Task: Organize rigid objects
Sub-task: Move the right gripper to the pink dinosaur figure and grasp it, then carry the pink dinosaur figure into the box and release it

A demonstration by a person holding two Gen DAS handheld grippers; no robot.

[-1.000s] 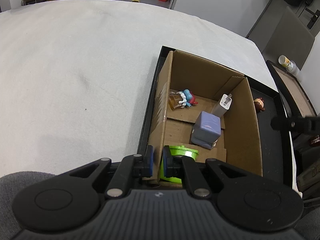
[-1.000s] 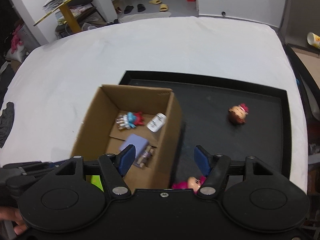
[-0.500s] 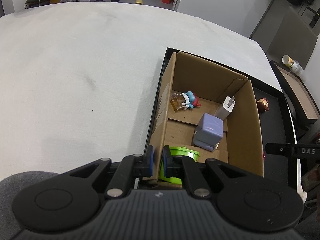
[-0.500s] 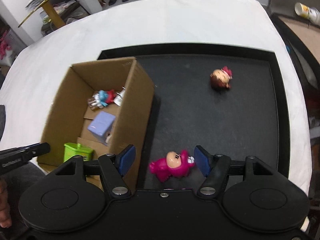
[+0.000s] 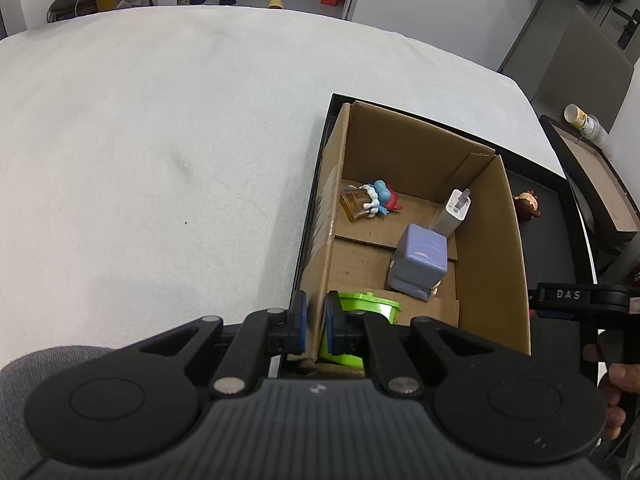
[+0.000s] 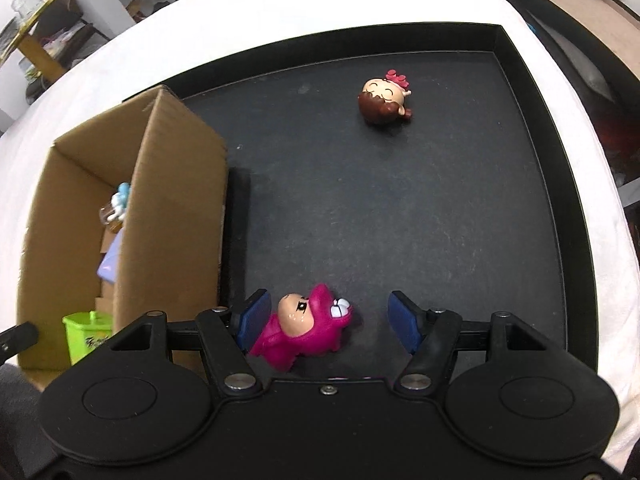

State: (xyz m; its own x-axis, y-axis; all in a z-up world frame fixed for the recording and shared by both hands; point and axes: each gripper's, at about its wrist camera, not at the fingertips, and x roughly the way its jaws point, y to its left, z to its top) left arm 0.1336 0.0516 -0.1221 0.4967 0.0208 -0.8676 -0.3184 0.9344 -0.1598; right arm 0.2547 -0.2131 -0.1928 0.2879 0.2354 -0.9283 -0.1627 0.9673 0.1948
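pink figure (image 6: pixel 304 330): magenta dino-suit toy with a tan face, lying on its side on the black tray (image 6: pixel 440 208), between the right tool's pads, nearer the left one, maybe touching it
right tool (image 6: pixel 328 320): pads wide apart, nothing gripped
left tool (image 5: pixel 315 322): clamped on the near wall of the cardboard box (image 5: pixel 496 248)
left view only: white charger (image 5: pixel 454 212) and lilac cube (image 5: pixel 420 260) inside the box
right view only: brown-haired figure (image 6: pixel 384 100) in full, farther up the tray
both: green container (image 5: pixel 366 312)

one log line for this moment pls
left claw: shut on box wall | right claw: open around pink toy | brown-haired doll: on tray
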